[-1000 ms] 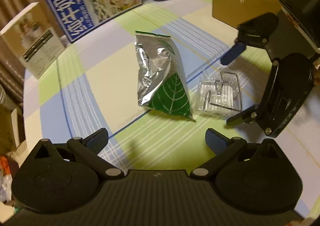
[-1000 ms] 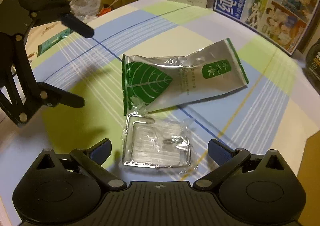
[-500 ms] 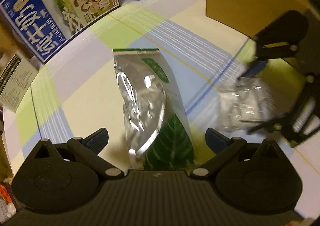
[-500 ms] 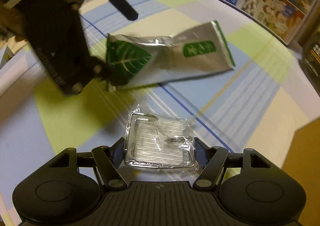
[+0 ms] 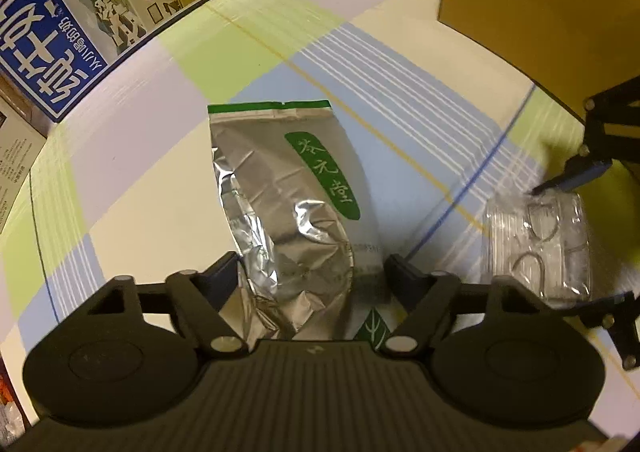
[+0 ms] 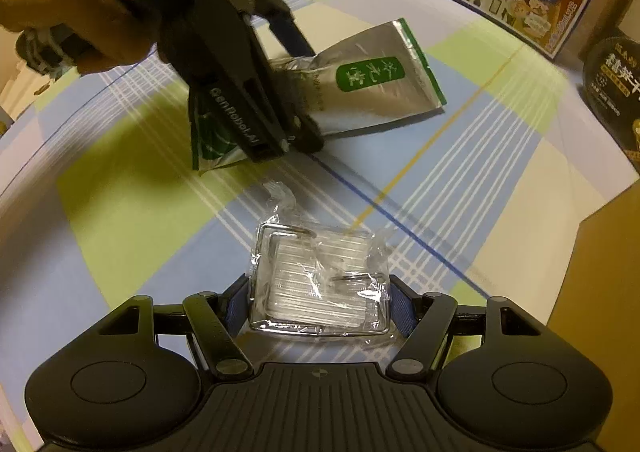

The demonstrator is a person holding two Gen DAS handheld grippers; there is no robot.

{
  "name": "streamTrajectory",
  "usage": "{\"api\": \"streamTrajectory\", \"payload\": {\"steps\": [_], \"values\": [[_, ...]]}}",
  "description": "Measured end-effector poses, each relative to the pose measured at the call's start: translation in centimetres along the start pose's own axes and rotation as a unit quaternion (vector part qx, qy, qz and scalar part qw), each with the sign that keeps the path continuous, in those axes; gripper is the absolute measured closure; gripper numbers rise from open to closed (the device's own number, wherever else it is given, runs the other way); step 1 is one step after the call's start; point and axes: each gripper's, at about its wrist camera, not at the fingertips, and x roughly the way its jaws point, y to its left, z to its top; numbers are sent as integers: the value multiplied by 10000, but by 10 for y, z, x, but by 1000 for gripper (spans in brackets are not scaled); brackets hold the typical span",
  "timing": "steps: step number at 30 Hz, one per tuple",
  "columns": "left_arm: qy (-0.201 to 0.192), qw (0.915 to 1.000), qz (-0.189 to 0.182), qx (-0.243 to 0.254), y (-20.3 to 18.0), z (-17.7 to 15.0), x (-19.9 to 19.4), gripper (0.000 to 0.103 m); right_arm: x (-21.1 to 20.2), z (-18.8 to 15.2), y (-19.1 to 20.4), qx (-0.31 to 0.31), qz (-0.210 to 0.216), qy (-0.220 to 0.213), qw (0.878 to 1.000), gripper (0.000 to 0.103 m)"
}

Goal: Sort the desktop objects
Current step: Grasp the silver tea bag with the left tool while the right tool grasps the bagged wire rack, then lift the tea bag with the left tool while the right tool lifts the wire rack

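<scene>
Left gripper (image 5: 310,276) clamps a crinkled silver pouch (image 5: 292,212), green label at 12 o'clock; right gripper (image 6: 320,302) clamps a clear-wrapped wire rack (image 6: 320,284).

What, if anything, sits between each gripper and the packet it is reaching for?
Nothing visible. The left gripper already has its fingers on both sides of the foil pouch, and the right gripper is shut on the clear packet. Only bare tablecloth lies around them.
</scene>
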Motion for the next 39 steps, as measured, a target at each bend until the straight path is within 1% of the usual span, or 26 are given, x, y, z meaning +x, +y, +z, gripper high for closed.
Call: {"api": "streamTrajectory", "payload": {"steps": [4, 6, 9, 14, 15, 17, 19, 20, 22, 25, 27, 28, 29, 31, 33, 35, 36, 37, 38, 39], "values": [[62, 9999, -24, 80, -12, -21, -19, 46, -5, -6, 6, 128, 11, 37, 9999, 37], [136, 9998, -53, 110, -23, -37, -31, 49, -10, -13, 12, 234, 6, 49, 9997, 37], [218, 9996, -148, 50, -46, -62, -50, 50, -20, -30, 26, 359, 30, 63, 9993, 37], [194, 9982, -497, -264, -92, -103, -82, 50, -41, -68, 52, 673, 114, -5, 9977, 37], [178, 9976, -559, -365, -99, -110, -88, 48, -46, -77, 56, 762, 154, -41, 9970, 37], [142, 9960, -652, -588, -112, -123, -96, 40, -55, -95, 64, 958, 195, -130, 9951, 37], [75, 9955, -628, -704, -122, -135, -103, 26, -62, -111, 68, 1163, 166, -255, 9927, 37], [17, 9953, -579, -777, -125, -141, -105, 24, -66, -121, 71, 1294, 147, -355, 9908, 37], [-58, 9925, -544, -1089, -126, -149, -106, 22, -71, -136, 76, 1516, 102, -564, 9868, 37], [-137, 9889, -458, -1406, -127, -155, -103, 19, -77, -153, 84, 1650, -67, -890, 9822, 36], [-217, 9873, -453, -1505, -130, -157, -102, 19, -81, -161, 90, 1689, -126, -1052, 9799, 32], [-246, 9866, -474, -1543, -131, -156, -101, 19, -82, -164, 91, 1696, -189, -1131, 9788, 26], [-246, 9867, -481, -1535, -132, -156, -99, 19, -83, -168, 93, 1664, -287, -1194, 9784, 21], [-162, 9893, -371, -1400, -135, -153, -92, 19, -85, -173, 97, 1605, -475, -1367, 9764, 18], [-77, 9925, -252, -1193, -140, -154, -88, 19, -85, -178, 99, 1535, -501, -1489, 9756, 16], [-74, 9933, -193, -1133, -144, -154, -86, 19, -82, -181, 100, 1505, -517, -1539, 9752, 16], [-66, 9924, -191, -1218, -142, -154, -86, 22, -81, -181, 99, 1544, -517, -1535, 9746, 16], [-63, 9908, -172, -1338, -141, -154, -88, 29, -80, -182, 97, 1620, -500, -1546, 9733, 16], [-51, 9890, -138, -1475, -139, -154, -89, 34, -79, -182, 96, 1691, -485, -1572, 9718, 15], [-44, 9863, -194, -1637, -137, -154, -92, 44, -79, -182, 95, 1742, -485, -1591, 9706, 15]]}}
